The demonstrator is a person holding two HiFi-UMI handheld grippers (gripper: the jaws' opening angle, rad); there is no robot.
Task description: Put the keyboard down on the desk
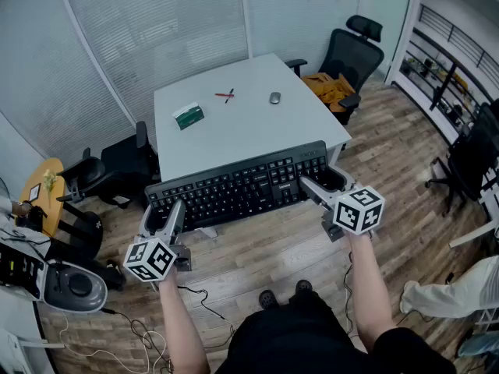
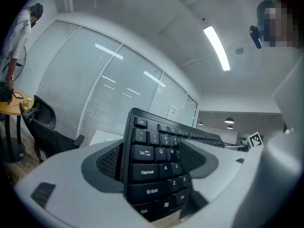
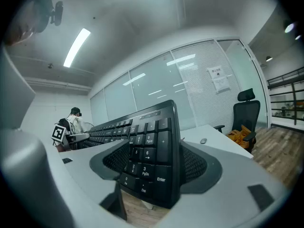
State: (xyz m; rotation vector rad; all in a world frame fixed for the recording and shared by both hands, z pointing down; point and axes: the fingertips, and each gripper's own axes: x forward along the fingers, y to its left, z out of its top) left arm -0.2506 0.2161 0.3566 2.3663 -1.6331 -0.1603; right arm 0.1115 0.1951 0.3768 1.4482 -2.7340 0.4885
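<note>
While gripped, keyboard [image 1: 238, 185] spans both hand-held grippers [image 1: 162, 213] [image 1: 323, 181], seemingly off desk [image 1: 242, 123].

The keyboard [image 1: 238, 185] stretched left to right over the near edge of the table [image 1: 249, 131], its left end between the jaws of the left tool [image 1: 160, 213], its right end between those of the right tool [image 1: 323, 184]. Farther back on the table a box [image 1: 189, 115] lay left, pens [image 1: 225, 95] in the middle, a mouse [image 1: 274, 97] right of them. A chair [image 1: 351, 53] stood behind the table's far right corner, another chair [image 1: 125, 166] at its left side
</note>
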